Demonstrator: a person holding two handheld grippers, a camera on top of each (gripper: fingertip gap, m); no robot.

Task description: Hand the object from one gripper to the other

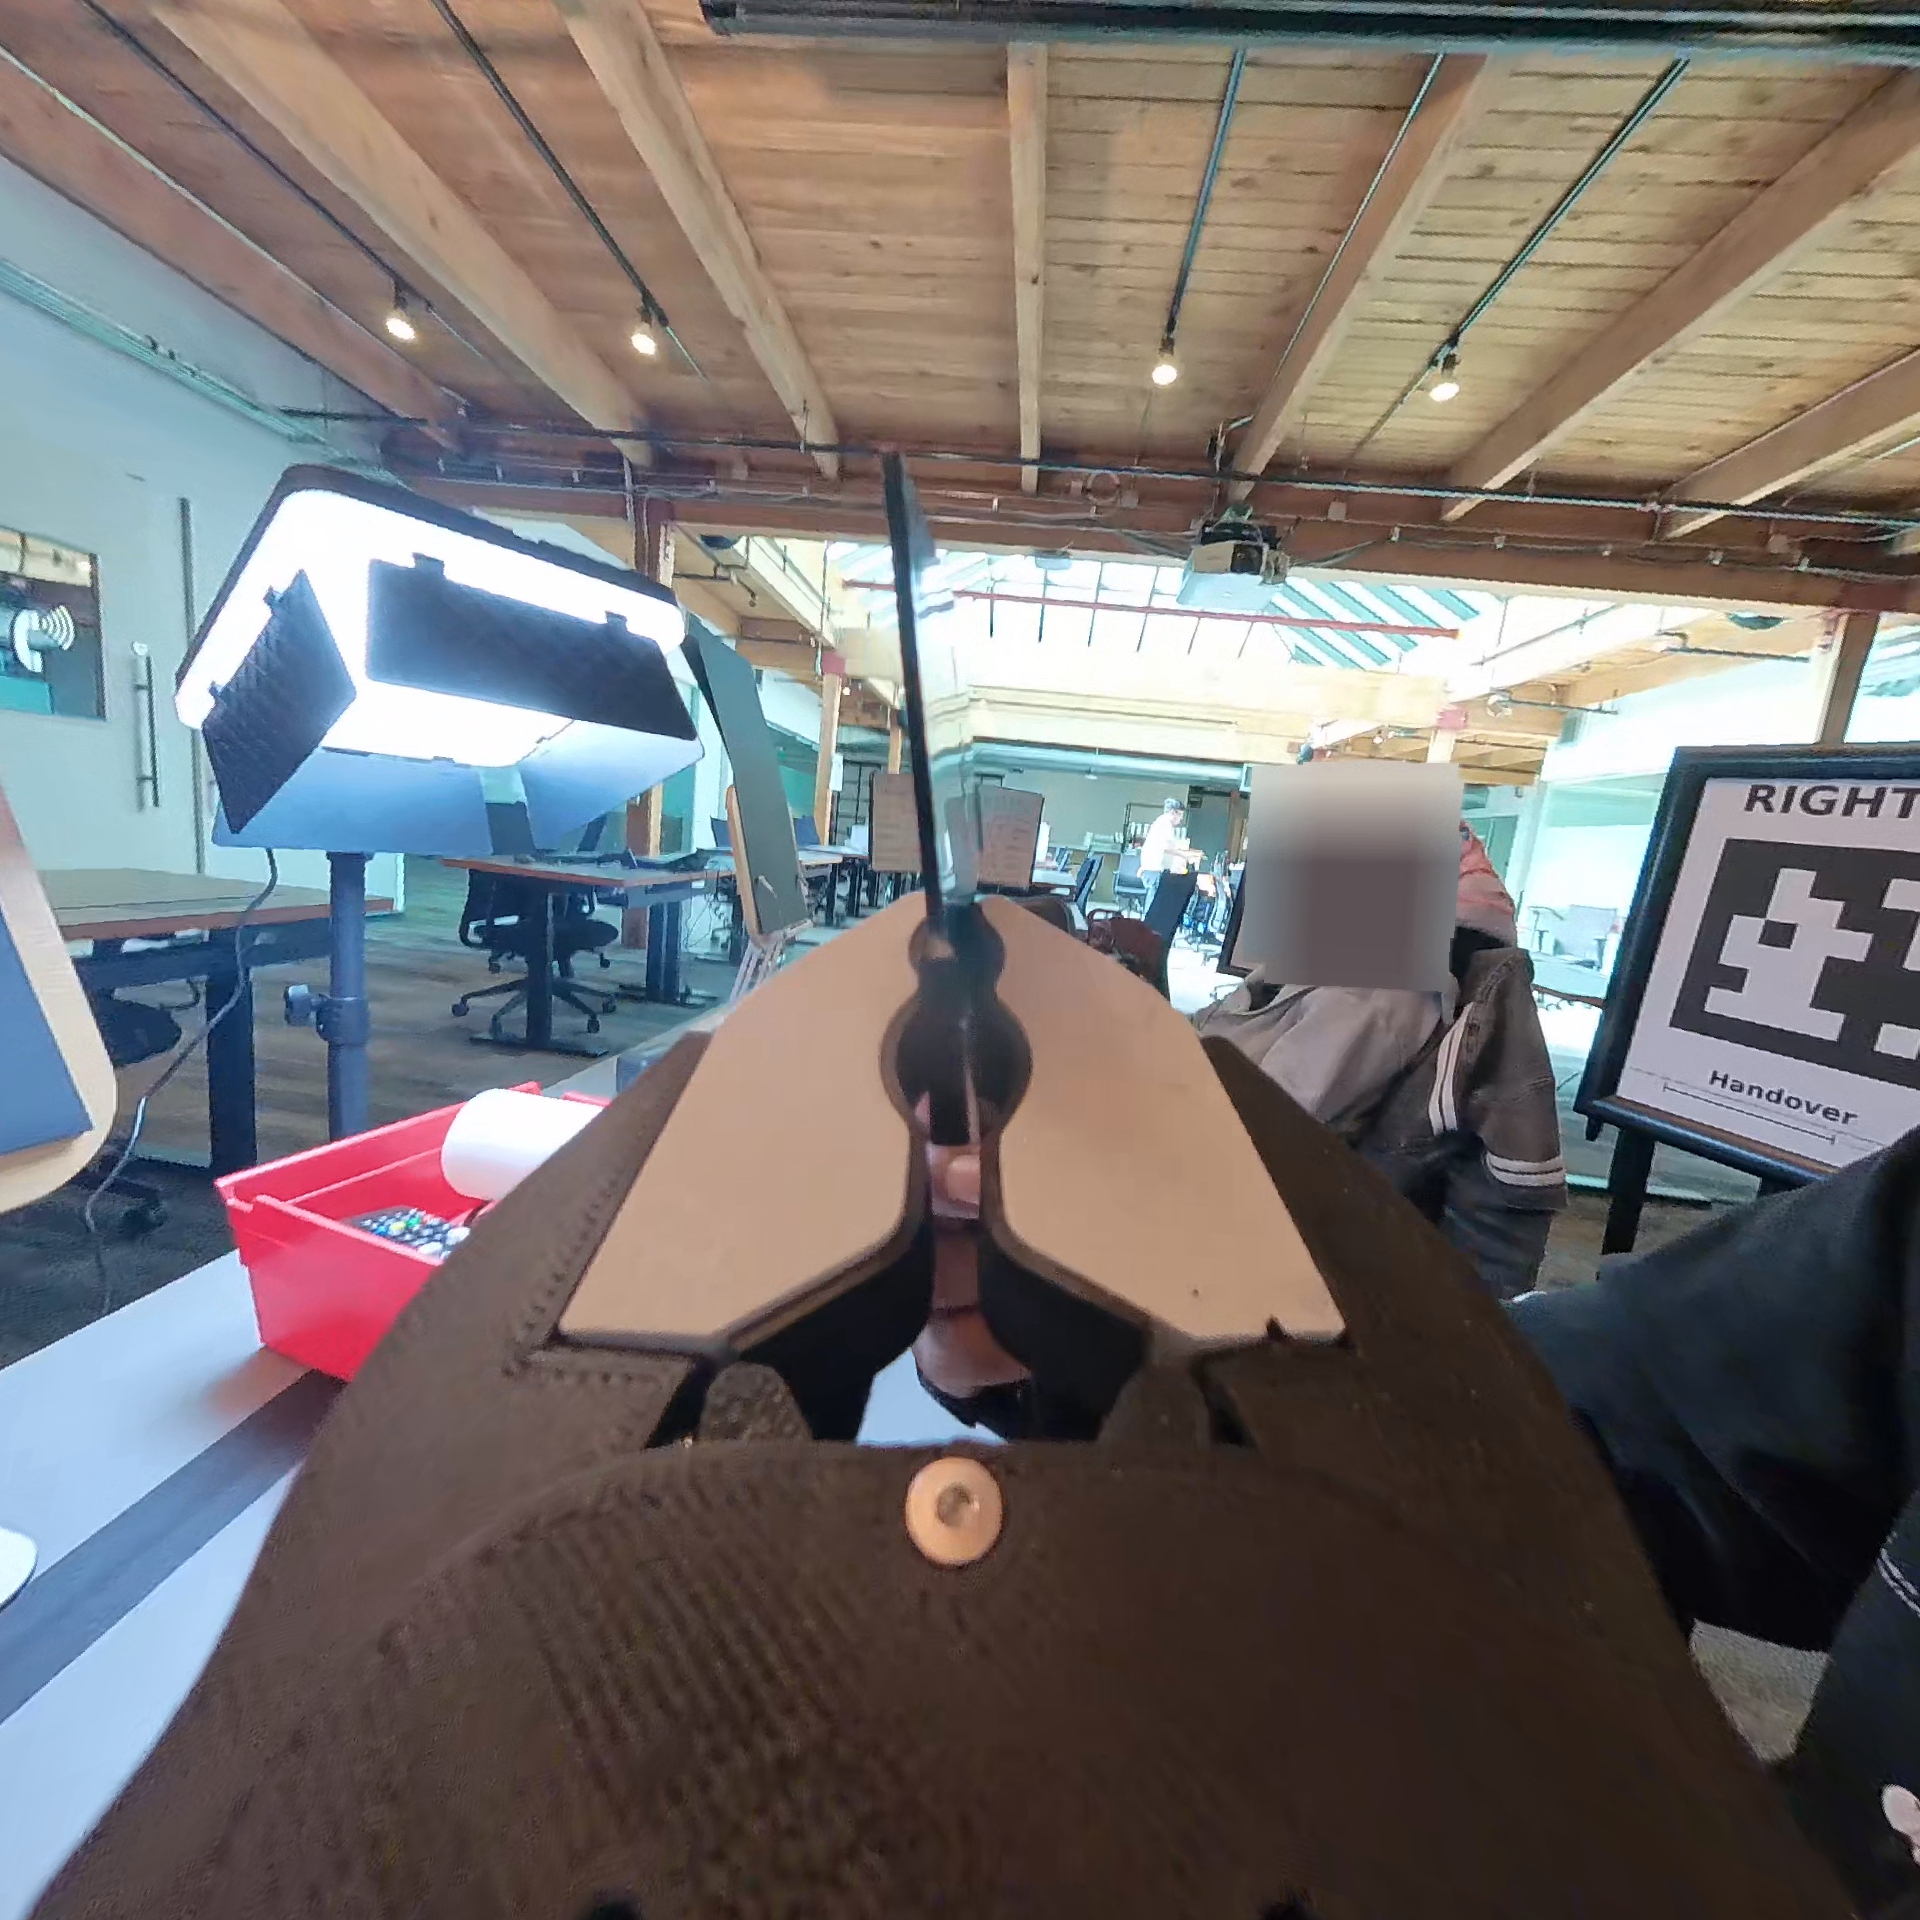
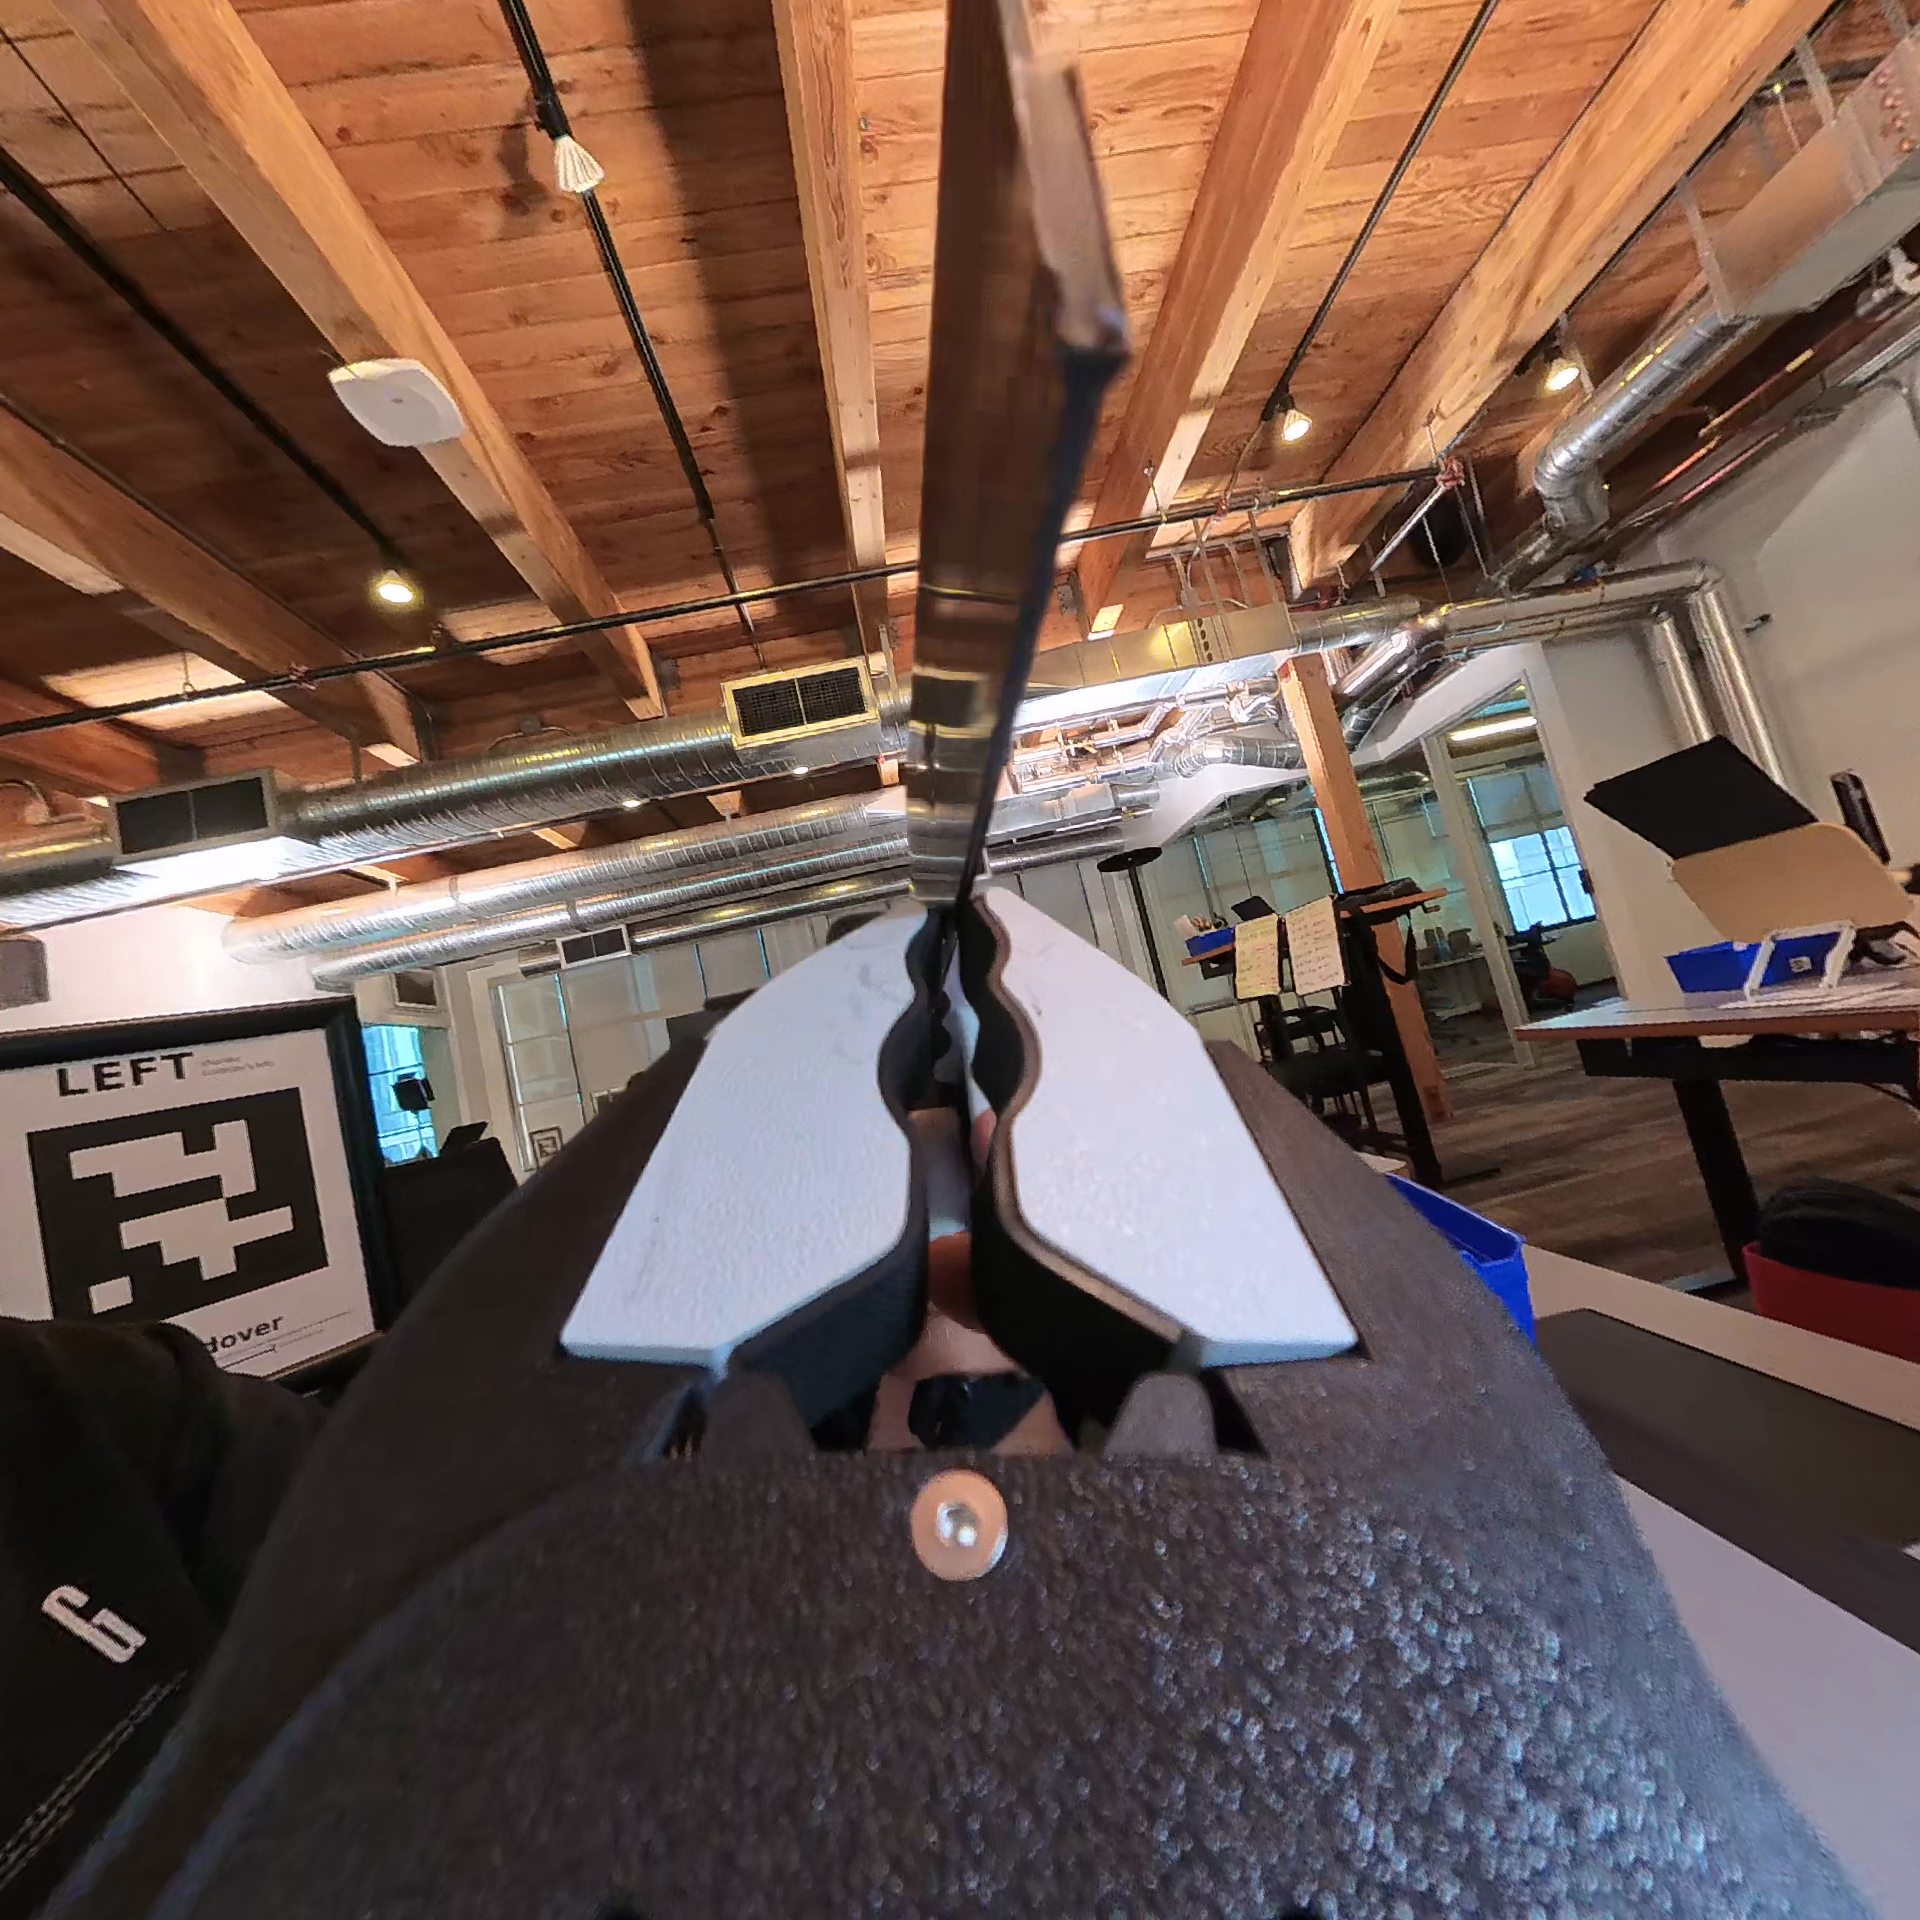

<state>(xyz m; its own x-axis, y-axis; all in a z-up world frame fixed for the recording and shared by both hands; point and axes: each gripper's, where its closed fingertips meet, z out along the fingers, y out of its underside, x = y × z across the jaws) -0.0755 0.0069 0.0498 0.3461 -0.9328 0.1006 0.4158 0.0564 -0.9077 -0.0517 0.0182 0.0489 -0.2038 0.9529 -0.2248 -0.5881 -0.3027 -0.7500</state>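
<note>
A thin flat plate with a black edge and a shiny, mirror-like face stands edge-on. In the left wrist view the plate (image 1: 914, 675) rises from between the pads of my left gripper (image 1: 961, 920), which is shut on its lower end. In the right wrist view the same kind of plate (image 2: 992, 520) rises from my right gripper (image 2: 958, 920), whose pads are shut on its lower edge. Both grippers point upward, well above the table. Neither view shows the other gripper.
A red bin (image 1: 301, 1257) with a white roll (image 1: 509, 1138) sits on the grey table (image 1: 94, 1507) at left. A lit panel light (image 1: 416, 665) stands behind. A framed marker board (image 1: 1787, 966) and a seated person (image 1: 1403, 1049) are at right. A blue bin (image 2: 1475, 1247) and another marker board (image 2: 177, 1164) show in the right wrist view. The grippers are tip to tip, or close to it.
</note>
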